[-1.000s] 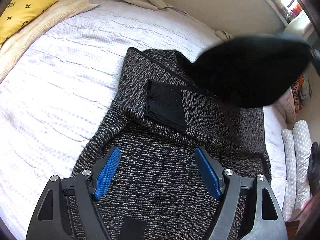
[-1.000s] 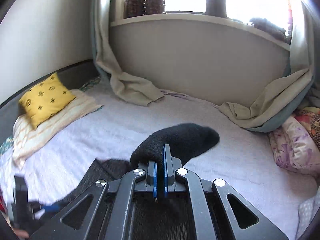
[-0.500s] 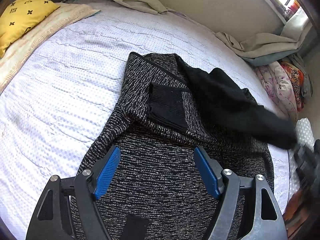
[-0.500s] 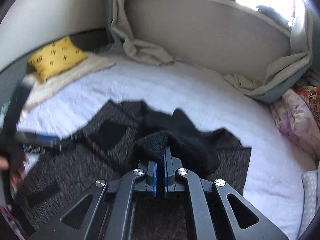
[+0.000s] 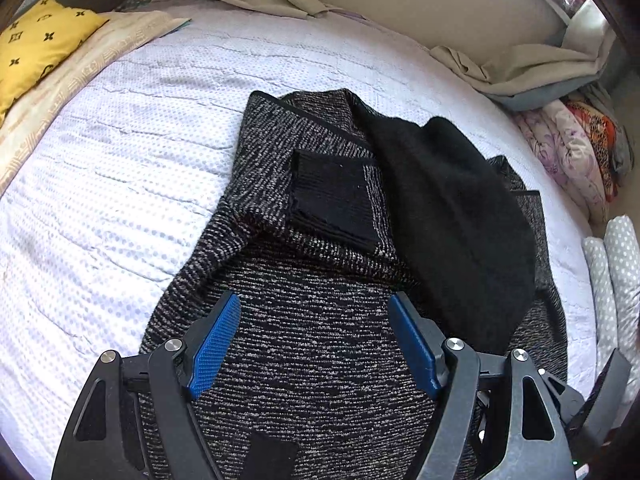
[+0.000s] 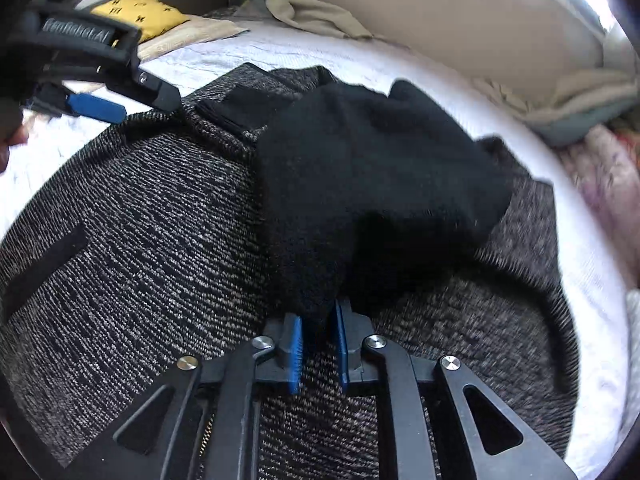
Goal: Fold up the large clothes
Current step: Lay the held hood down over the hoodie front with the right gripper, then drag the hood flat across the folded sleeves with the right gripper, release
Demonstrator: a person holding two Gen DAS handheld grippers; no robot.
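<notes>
Right now the black sleeve (image 6: 360,176) lies across the speckled cardigan (image 5: 320,360) on the bed (image 5: 120,160), running away from the right gripper (image 6: 318,354) — whose jaws have just been opening, the cuff between them. The left gripper (image 5: 316,348) hangs spread and empty over the hem; its side reads, blurrily, "GenRobot.AI".
</notes>
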